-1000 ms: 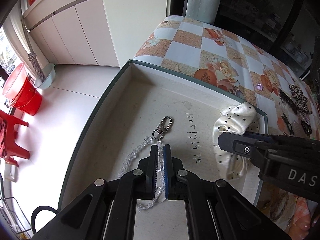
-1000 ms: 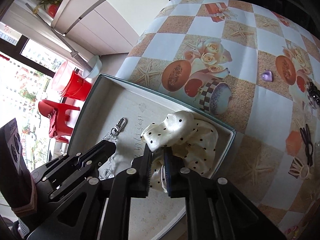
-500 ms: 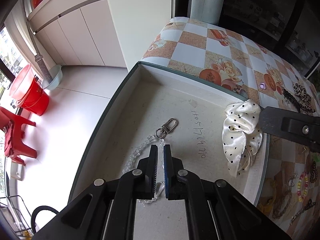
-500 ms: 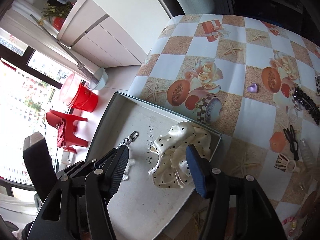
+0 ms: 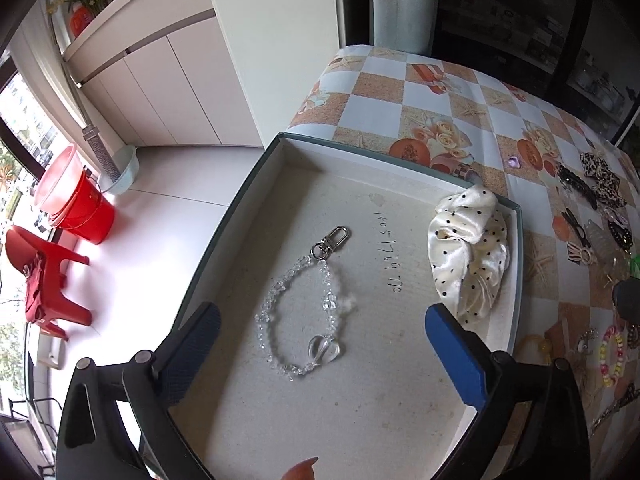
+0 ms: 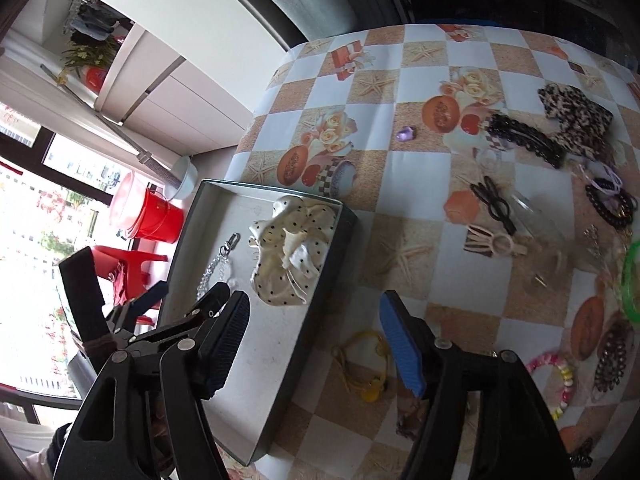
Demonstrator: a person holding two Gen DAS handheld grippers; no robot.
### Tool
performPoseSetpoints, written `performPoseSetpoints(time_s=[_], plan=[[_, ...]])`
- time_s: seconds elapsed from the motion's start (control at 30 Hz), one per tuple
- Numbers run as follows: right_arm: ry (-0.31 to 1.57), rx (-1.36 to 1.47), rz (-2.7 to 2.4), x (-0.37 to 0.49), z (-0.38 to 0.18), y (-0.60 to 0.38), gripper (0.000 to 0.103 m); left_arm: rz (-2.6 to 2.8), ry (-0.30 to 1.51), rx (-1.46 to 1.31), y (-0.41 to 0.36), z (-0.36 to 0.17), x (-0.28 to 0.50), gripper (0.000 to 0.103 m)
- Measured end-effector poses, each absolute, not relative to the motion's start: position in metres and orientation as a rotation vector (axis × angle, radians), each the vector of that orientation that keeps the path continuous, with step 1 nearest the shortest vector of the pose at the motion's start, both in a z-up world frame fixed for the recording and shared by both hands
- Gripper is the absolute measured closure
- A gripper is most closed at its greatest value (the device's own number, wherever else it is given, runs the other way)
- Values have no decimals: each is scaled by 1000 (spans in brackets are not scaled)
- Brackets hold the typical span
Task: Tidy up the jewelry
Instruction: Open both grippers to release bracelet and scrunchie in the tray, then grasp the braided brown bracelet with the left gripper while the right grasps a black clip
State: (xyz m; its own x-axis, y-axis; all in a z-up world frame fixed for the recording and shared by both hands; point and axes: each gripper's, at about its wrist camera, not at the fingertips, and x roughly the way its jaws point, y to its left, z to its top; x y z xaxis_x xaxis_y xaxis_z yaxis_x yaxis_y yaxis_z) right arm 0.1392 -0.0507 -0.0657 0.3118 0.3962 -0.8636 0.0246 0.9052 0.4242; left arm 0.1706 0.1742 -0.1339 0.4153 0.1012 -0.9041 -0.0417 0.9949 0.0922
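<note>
Both spread-jawed, empty: left hand-held gripper (image 5: 322, 320), right hand-held gripper (image 6: 312, 336), over checkered tablecloth (image 6: 400, 92) beside white cabinets (image 5: 172, 80).

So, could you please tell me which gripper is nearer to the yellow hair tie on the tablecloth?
Right. The right gripper hangs open just over the yellow hair tie; the left gripper is over the box.

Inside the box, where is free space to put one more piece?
Bare floor of the box: the near part below the crystal keychain, and the far-left corner beyond its clasp. The polka-dot scrunchie fills the right side. The tablecloth right of the box is crowded.
</note>
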Motion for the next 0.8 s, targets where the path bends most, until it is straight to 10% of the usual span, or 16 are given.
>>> performPoseSetpoints(time_s=[0.8], plan=[[1293, 534, -105, -12, -72, -216, 0, -242, 1177, 181, 14, -116, 80, 0]])
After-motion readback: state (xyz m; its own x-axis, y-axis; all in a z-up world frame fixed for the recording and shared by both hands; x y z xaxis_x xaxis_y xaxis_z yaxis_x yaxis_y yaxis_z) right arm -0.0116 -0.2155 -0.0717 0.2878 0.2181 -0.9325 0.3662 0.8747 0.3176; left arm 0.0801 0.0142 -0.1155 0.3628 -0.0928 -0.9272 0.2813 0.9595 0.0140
